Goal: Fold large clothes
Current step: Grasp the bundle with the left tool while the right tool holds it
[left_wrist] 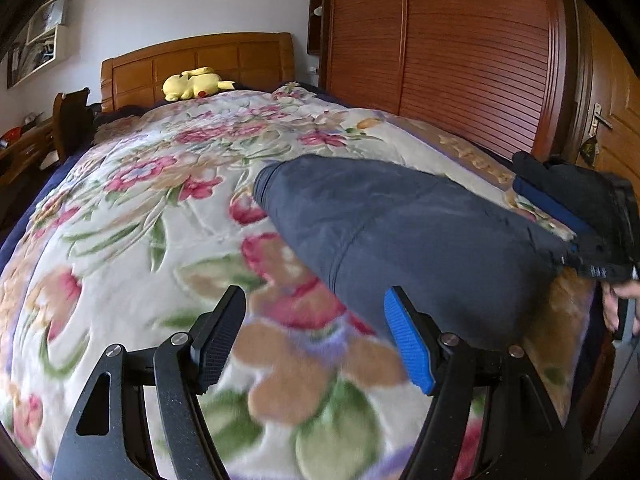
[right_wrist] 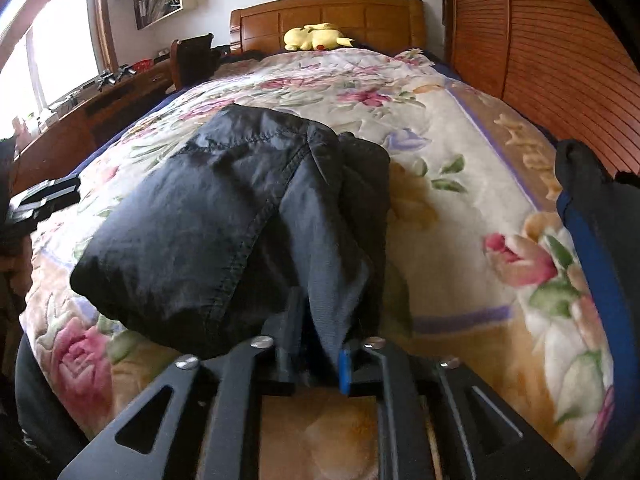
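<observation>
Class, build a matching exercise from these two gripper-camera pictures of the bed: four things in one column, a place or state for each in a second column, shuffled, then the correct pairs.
Things
1. yellow plush toy
2. dark navy folded garment
3. left gripper
4. black and blue garment

Places or states
A. jaws wide apart, nothing between them
B. at the wooden headboard
C. at the right edge of the floral blanket
D. a flap between the right gripper's fingers

Pairs: 1-B, 2-D, 3-A, 4-C
</observation>
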The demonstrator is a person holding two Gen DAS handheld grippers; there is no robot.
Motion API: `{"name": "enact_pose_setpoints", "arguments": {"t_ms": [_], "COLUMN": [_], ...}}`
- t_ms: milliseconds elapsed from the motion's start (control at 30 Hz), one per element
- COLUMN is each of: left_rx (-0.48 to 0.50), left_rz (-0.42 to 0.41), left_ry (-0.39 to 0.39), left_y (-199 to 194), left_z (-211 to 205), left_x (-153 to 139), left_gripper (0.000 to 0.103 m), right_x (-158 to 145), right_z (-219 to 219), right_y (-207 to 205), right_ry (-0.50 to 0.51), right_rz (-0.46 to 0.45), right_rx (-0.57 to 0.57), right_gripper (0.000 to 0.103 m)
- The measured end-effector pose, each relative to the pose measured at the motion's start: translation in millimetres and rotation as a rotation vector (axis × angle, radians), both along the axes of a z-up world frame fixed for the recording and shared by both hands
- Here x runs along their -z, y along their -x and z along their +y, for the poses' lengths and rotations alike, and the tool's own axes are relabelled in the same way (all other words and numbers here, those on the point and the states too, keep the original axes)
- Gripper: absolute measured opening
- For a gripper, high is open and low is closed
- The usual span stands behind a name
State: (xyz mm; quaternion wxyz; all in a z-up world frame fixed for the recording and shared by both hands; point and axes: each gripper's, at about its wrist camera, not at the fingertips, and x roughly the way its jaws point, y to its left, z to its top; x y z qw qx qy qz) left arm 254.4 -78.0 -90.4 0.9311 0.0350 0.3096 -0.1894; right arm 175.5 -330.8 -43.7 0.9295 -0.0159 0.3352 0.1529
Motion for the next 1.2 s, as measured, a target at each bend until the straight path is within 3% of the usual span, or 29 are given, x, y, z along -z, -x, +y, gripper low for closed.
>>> {"name": "enact_pose_setpoints", "arguments": {"t_ms": [100, 333, 500, 800, 1200], "left_rx": [0.001, 0.004, 0.005, -0.023, -0.054], "left_rz": [0.005, 0.005, 0.028, 0.069, 0.089], "left_ry": [-0.001, -0.040, -0.041, -0.051, -0.117], "left_y": [-23, -74, -111, -164, -195], "left_z": [-8, -23, -32, -43, -54], "left_x": [-2, -4, 1, 14, 31], "left_gripper": [0.074, 0.074, 0.074, 0.074, 0.074], "right_x": [18, 32, 43, 48, 49], "right_z": [-2, 10, 5, 3, 2], "right_y": [-14, -12, -17, -14, -15], "right_ry": [-0.019, -0.032, -0.081, -0.113, -0.134], "right_rz": [0.026, -0.011, -0.010, -0.038, -0.039], "right_rx": [0.019, 0.023, 0.039, 0.039, 0.036], "right_gripper": [0.045, 0.051, 0.061, 0.062, 0.062]}}
